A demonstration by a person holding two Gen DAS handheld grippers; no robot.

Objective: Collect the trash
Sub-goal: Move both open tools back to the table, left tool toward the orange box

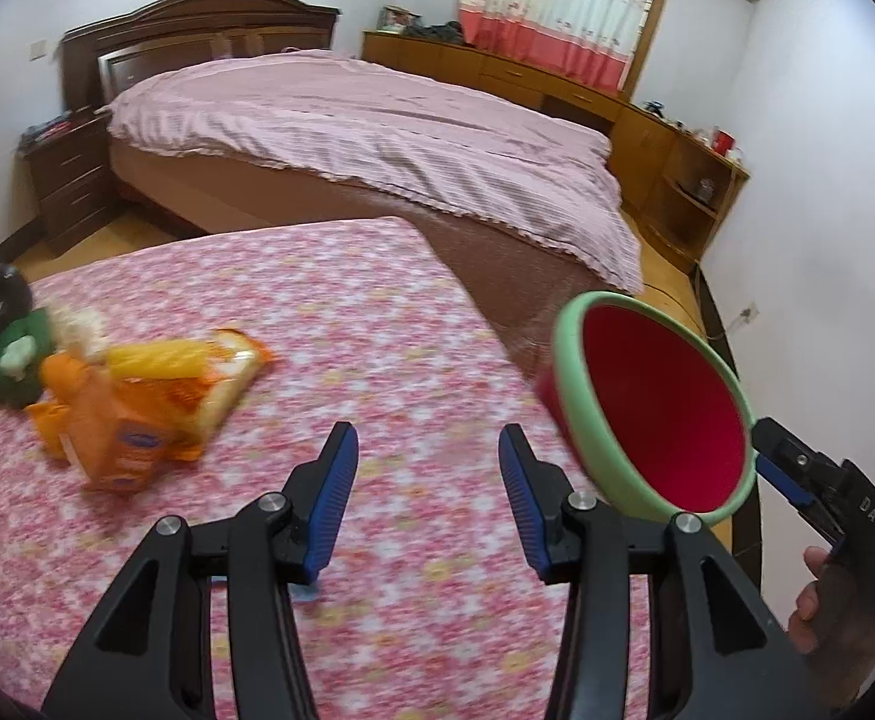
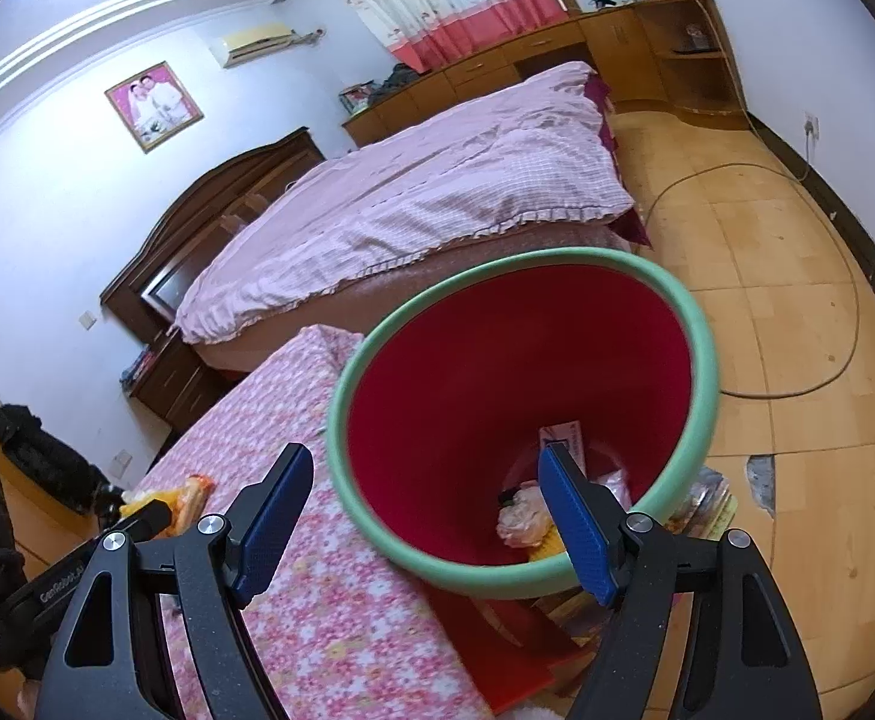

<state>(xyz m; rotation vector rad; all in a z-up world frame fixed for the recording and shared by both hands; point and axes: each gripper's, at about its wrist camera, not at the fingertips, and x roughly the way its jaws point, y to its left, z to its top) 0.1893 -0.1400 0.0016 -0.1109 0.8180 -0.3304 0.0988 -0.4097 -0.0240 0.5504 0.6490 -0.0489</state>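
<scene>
Currently I have 2 grippers in play, and neither carries anything. My left gripper (image 1: 428, 474) hangs above the floral-covered table (image 1: 329, 324) with its jaws apart and only cloth showing between the blue pads. My right gripper (image 2: 425, 516) sits over the red bin with the green rim (image 2: 701, 360), jaws spread wide and nothing between them; its right pad overlaps the bin mouth in the right wrist view.

Remaining trash: a blurred pile of orange and yellow snack wrappers (image 1: 155, 408) lies on the table at 10 o'clock from the left gripper. A green and white lump (image 1: 17, 360) lies just beside the pile, at its 9 o'clock. I cannot tell what that lump is. The bin stands off the table edge at 2 o'clock from the left gripper and already holds some crumpled pieces (image 2: 521, 516) at the bottom.

Procedure, as I judge it:
1. I swing the left gripper toward 10 o'clock until the pile sits between the pads.
2. I descend at a shallow tilt, so that 1 pad slides under a wrapper edge rather than pinning the cloth.
3. I close on 1 wrapper only; thin film slips, so I bite well in from the edge.
4. I keep the right gripper clear of the bin mouth, leaving the drop path free.
</scene>
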